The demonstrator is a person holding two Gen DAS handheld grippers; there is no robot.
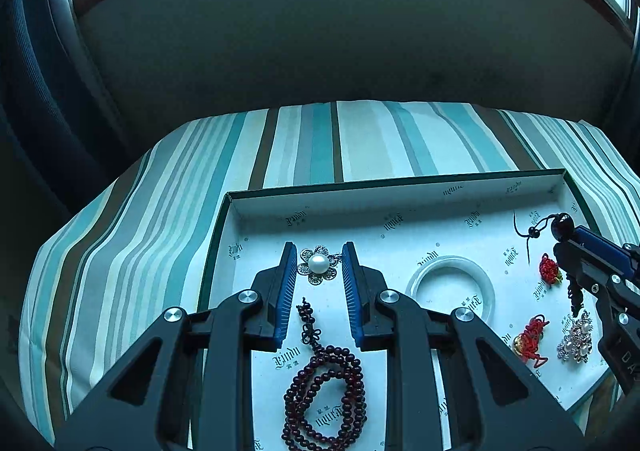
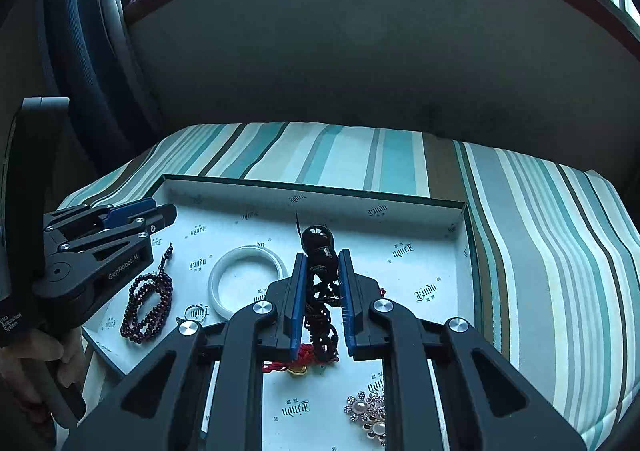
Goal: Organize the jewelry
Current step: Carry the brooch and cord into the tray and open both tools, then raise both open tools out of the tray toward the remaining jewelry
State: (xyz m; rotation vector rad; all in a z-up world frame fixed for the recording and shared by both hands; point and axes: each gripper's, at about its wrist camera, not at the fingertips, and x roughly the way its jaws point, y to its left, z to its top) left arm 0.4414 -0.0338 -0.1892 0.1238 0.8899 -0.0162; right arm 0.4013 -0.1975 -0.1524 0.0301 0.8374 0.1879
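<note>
A shallow white-lined tray [image 1: 400,197] with a dark rim lies on a striped cloth [image 1: 160,171] of teal, white and brown bands; what the cloth covers cannot be told.

The left gripper [image 1: 319,283] hangs over the tray's left part with its blue-padded fingers [image 1: 286,291] apart and nothing between them. Seen through the gap, a pearl flower brooch [image 1: 319,264] lies on the tray floor toward the far-left corner. Nearer the tray's near edge, a coiled string of dark red beads [image 1: 326,391] rests on the lining with its tassel end pointing toward the brooch.

The right gripper [image 2: 323,291] is over the middle of the tray, its fingers [image 2: 298,291] clamped on a black cord necklace [image 2: 320,307] whose round black bead [image 2: 316,237] sticks out past the fingertips. The cord hangs in a bunch between the pads, and a red knotted cord with a gold piece [image 2: 298,365] lies under it on the lining.

A white bangle [image 2: 246,279] lies flat in the tray's centre, between the beads and the right gripper, with a small silver ring [image 2: 195,311] just beside it toward the near edge. A pearl-and-rhinestone brooch [image 2: 370,415] lies near the tray's near-right corner, and a small red knot ornament [image 1: 549,269] rests by the right edge. A hand [image 2: 36,363] holds the left gripper's handle.
</note>
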